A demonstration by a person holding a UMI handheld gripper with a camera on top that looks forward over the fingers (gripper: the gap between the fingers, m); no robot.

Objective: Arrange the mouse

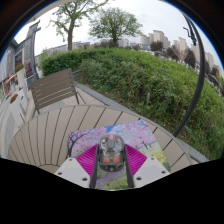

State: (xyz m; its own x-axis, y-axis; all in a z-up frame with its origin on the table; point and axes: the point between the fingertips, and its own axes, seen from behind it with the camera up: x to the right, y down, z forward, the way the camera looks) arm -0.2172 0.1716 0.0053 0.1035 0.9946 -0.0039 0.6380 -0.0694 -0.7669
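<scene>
The gripper [111, 163] has its magenta-padded fingers [87, 160] clamped on a small grey-and-black computer mouse [111, 152], held above a colourful printed mousepad [140, 158] on the slatted wooden table [45, 135]; lower it level, centred over the mat.

There is a single view, from a wide-angle camera riding on the hand-held gripper [111, 160] and looking forward along its two fingers, which show at the bottom. It sits close above a slatted wooden tabletop [50, 135], angled slightly downward. A mouse [111, 151] lies very near the lens, between the fingers, on a colourful mat [135, 160]. Beyond the tabletop the view faces outward over a green hedge [150, 80] toward trees [100, 22] and distant buildings [160, 40] under a pale sky.
</scene>
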